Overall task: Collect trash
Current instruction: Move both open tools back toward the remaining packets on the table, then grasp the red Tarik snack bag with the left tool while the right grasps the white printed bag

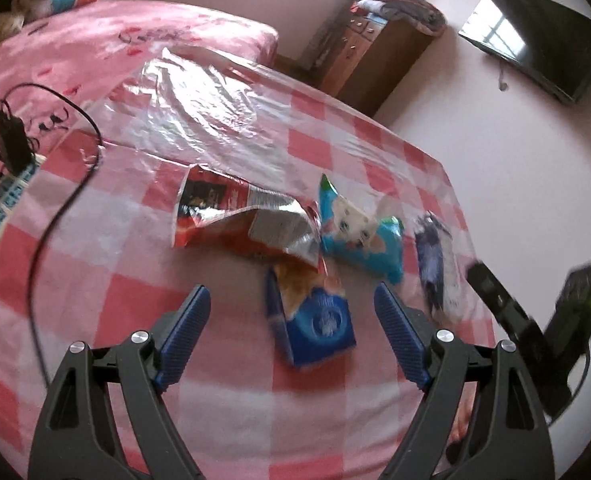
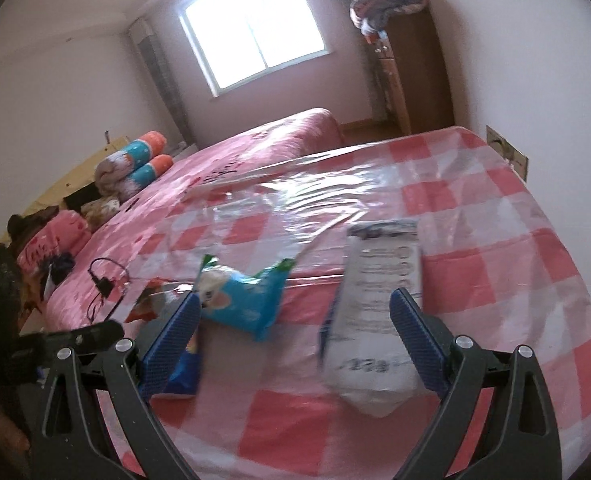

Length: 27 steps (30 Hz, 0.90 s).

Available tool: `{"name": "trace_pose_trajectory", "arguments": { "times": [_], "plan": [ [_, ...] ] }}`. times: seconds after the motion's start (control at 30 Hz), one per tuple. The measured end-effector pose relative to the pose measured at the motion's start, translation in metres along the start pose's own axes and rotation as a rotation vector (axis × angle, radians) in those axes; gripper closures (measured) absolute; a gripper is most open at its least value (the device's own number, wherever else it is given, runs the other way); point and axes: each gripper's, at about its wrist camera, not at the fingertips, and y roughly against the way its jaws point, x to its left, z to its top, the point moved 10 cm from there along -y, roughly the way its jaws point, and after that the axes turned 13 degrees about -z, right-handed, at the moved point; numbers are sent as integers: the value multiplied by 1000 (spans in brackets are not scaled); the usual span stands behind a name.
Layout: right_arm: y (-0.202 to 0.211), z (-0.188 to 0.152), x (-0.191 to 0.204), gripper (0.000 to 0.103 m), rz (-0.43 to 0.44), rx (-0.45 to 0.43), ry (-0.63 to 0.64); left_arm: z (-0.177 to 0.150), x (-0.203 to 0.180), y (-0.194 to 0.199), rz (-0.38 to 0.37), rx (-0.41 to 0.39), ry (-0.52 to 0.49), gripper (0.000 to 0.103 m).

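left gripper (image 1: 291,312) is held spread above the red-and-white checked cloth (image 1: 223,408), nothing pinched, a dark blue packet (image 1: 319,328) lying between its blue fingers (image 1: 185,328); right gripper (image 2: 295,320) is likewise spread and empty, a white packet (image 2: 375,320) seen between its tips. beyond are listed a red foil bag (image 1: 231,216), a light blue wrapper (image 1: 359,236) and clear plastic sheeting (image 1: 199,112). farthest are noted a pink bed (image 1: 107,36), a wooden cabinet (image 1: 375,60) and a window (image 2: 251,28).

Around the dark blue packet (image 1: 315,320) you have bare checked cloth (image 1: 223,400) on the near side; beyond it the red bag (image 1: 235,216) and turquoise packet (image 1: 359,236) block the way.
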Motion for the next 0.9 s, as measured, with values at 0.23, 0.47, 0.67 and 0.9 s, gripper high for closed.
{"name": "trace_pose_trajectory", "arguments": {
  "times": [0.23,0.47,0.67,0.9],
  "plan": [
    [-15,-4,-24,9,-29,62,-44,31,19,-39,32,2,101,19],
    [-24,-9,-23,9,-22,99,-44,59,26,-69,141,32,49,19],
    [-31,-8,-28,9,-15,120,-67,64,22,-82,271,54,-92,21],
    [-41,-10,-27,9,-10,159,-55,65,23,-78,308,32,-152,37]
  ]
}}
